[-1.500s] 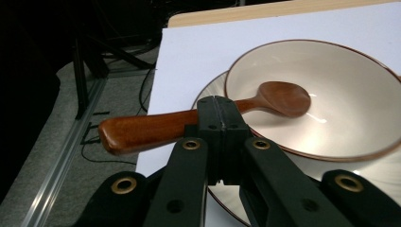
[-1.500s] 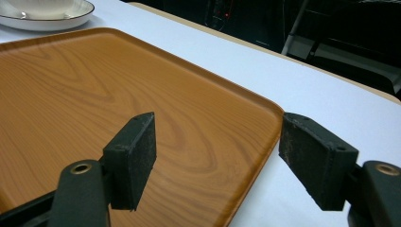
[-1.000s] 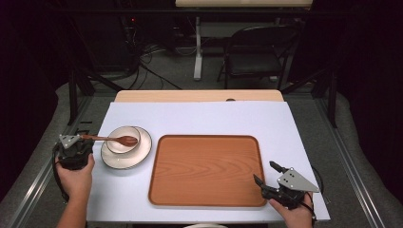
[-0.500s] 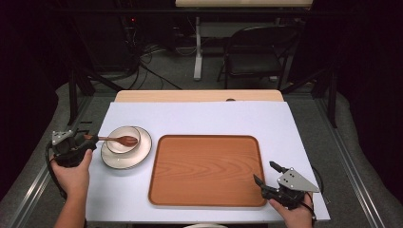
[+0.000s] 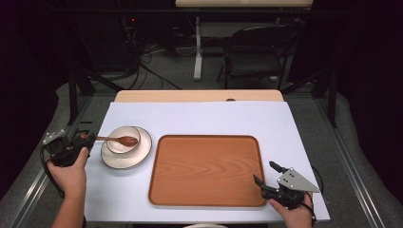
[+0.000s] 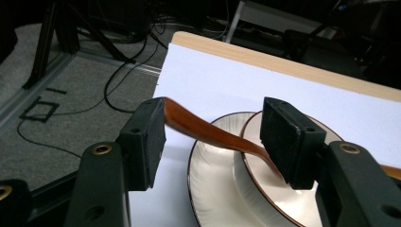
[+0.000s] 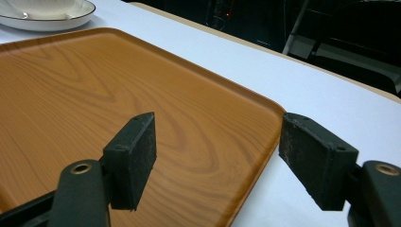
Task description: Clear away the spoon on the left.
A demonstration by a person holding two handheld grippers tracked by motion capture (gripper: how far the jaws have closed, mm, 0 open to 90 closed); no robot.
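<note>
Left of the wooden tray, the left gripper holds its fingers apart around the wooden spoon handle, seemingly for grasping, while the right gripper idles spread over the tray's corner.

The room behind is very dark, almost black. The white table top is bright, lit from above. Shadows are soft and small; the plate drops a faint one on the table. The wooden tray has a gentle shine. In both gripper views the black jaws up close look a bit blurry, and things far back are fuzzy and dim.
</note>
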